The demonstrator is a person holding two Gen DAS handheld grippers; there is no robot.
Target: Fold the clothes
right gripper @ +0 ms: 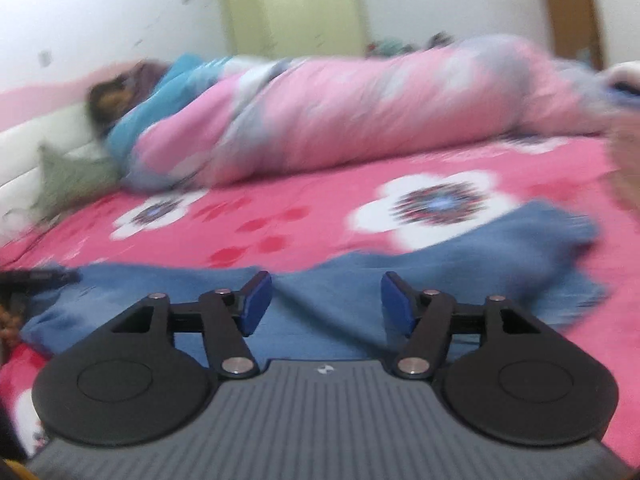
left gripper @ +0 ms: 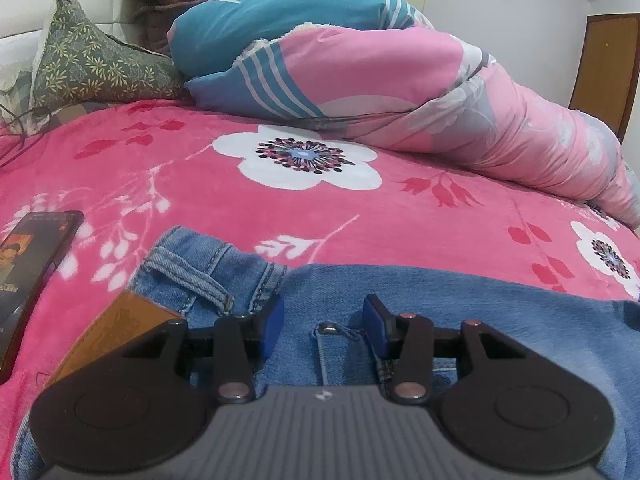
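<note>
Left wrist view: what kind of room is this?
Almost certainly a home bedroom. The jeans lie on a bed with a pink floral blanket, a pillow leans at the headboard, and a rolled quilt covers someone lying down.

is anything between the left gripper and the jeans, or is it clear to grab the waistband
Nothing visible stands in the way. The left gripper hangs open right over the jeans, its fingers either side of the waistband button. The phone lies on the pink blanket off to the left, beside the jeans, not on them.
</note>
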